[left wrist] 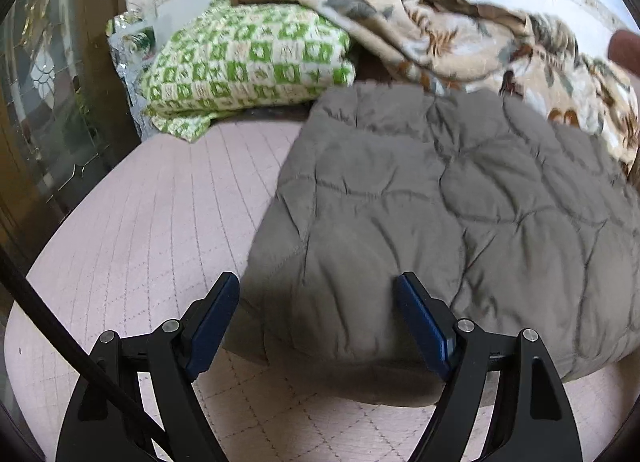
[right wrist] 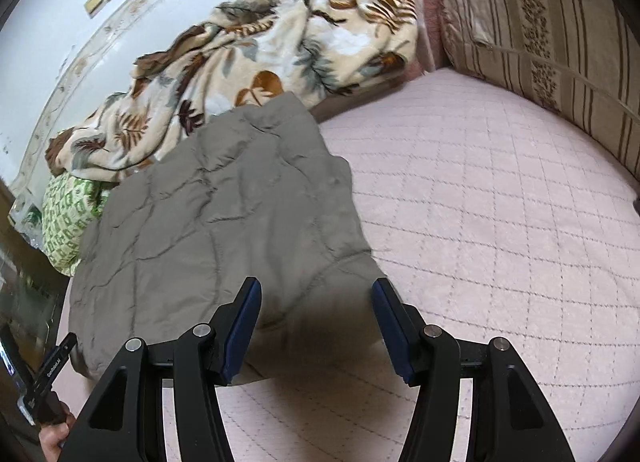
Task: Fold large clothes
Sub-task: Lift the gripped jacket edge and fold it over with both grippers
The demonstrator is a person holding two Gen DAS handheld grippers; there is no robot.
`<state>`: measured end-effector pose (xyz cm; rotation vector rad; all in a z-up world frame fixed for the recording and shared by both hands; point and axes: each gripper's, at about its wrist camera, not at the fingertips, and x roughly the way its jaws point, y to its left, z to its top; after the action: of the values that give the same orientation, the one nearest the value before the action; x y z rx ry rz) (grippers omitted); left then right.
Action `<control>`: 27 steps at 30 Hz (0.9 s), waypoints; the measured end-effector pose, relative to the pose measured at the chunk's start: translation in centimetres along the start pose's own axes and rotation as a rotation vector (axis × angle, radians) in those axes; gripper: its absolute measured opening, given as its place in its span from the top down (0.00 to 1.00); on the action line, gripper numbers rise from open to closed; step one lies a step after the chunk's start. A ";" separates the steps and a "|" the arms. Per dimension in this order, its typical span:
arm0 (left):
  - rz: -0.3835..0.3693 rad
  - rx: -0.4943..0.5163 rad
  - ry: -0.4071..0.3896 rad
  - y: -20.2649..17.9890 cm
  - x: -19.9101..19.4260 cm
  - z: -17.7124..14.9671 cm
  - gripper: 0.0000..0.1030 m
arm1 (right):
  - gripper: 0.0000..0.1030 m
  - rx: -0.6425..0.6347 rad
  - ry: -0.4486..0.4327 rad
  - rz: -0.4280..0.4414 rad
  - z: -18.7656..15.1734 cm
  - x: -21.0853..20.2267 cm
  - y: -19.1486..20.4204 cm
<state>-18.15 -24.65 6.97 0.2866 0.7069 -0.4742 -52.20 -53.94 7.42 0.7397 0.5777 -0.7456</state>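
Grey quilted jacket lies folded into a thick flat bundle on the pink bed, apparently nearly done, while left gripper and right gripper hover at its near edge, jaws apart, holding nothing.

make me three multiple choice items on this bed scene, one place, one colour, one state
1. Where is the green-and-white checked knitted blanket?
A. on the striped cushion
B. beside the grey quilted cover, by the wall
C. on the floor

2. What colour is the quilted bedspread?
A. pale pink
B. blue
C. black

3. How do the left gripper jaws stand?
A. shut on the cover
B. open, holding nothing
C. out of view

B: it lies left of the grey cover.
A: pink stitched surface.
B: pads apart, nothing pinched.
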 end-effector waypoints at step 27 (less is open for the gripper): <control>-0.193 -0.241 0.135 5.7 1.5 0.5 0.18 | 0.19 0.199 0.098 0.128 0.0 0.8 -4.4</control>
<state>-14.00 -20.46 6.83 0.0232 0.9199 -0.5505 -55.11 -56.51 5.18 0.9924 0.5440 -0.6567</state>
